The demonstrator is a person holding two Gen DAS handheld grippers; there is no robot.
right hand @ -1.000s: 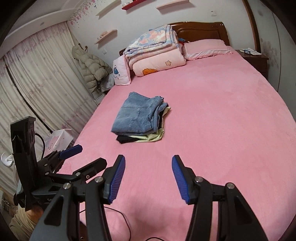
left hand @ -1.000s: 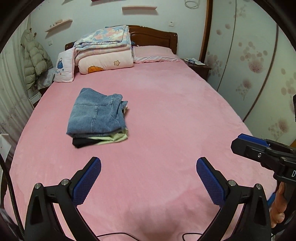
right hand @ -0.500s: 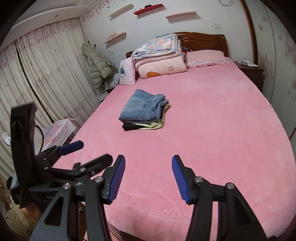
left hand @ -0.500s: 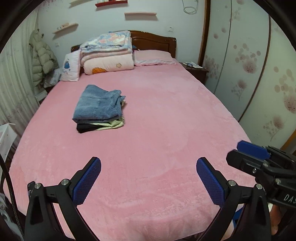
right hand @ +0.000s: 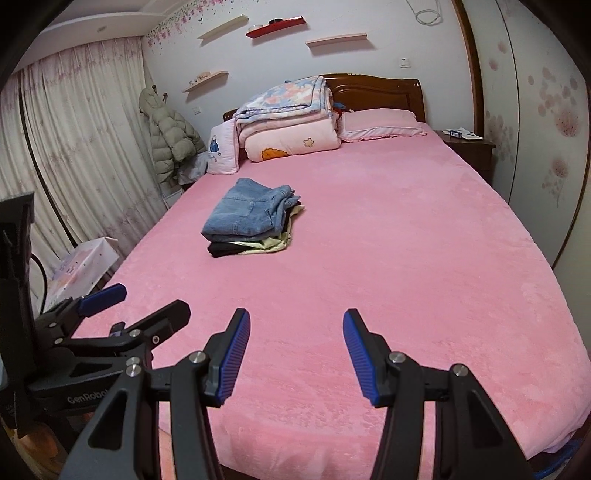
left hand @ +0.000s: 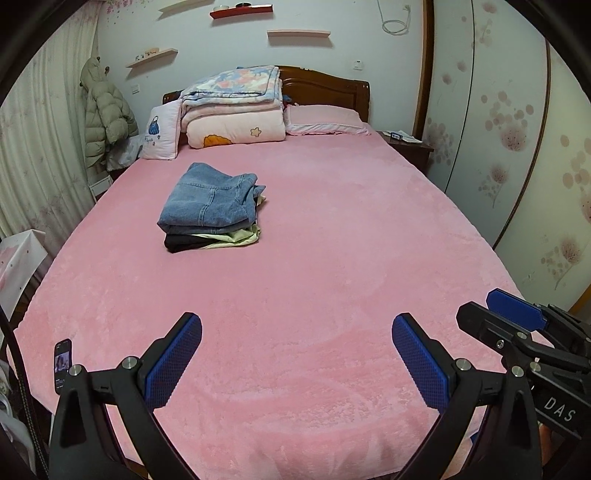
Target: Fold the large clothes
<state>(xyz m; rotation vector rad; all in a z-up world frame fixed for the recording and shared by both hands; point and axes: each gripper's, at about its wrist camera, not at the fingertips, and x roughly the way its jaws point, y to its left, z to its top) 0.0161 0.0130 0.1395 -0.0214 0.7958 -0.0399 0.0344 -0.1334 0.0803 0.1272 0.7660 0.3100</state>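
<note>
Left gripper (left hand: 297, 363) and right gripper (right hand: 295, 356) hover (agape).

Both wrist cameras look from the foot of the bed (left hand: 332, 280) toward the headboard (right hand: 373, 92), side by side.

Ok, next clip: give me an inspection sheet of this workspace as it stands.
Surface: pink bed cover, smooth, mostly bare.
Job's things: folded jeans on top of a stack with a black garment and a pale yellow garment.
Clutter: phone at the near left edge of the bed.
Grippers: left gripper and right gripper both open, empty.
Cables: white cord coiled on the wall.
Surroundings: folded quilts, pillow, puffer coat, nightstand.
</note>
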